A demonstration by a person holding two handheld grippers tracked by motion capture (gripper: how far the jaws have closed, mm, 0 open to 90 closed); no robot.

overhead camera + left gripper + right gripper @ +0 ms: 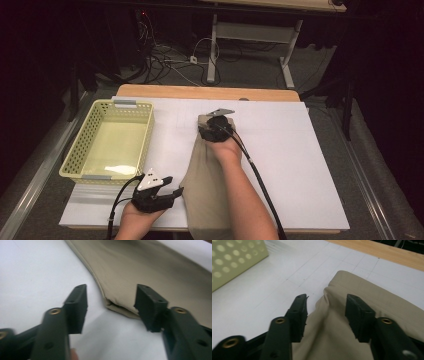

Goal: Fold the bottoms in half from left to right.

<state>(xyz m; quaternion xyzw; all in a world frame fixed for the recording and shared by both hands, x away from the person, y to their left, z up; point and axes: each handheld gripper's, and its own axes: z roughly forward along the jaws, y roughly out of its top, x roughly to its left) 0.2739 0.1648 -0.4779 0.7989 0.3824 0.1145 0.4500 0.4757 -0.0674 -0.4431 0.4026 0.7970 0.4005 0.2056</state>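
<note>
White table cover (300, 165) under everything; pale green basket (112, 140) at left, standing apart from the work. Beige folded cloth (207, 195) lying mid-table, long axis running from near edge toward far edge, near end hanging at the table's front. Right gripper (212, 122) at the cloth's far end, jaws parted about halfway, straddling a raised fold (329, 293) without pinching it. Left gripper (175, 192) just beside the cloth's near left edge, jaws likewise half open, nothing held; cloth corner (120, 307) lying between and just ahead of the pads. Left nearer the near corner, right nearer the far hem
</note>
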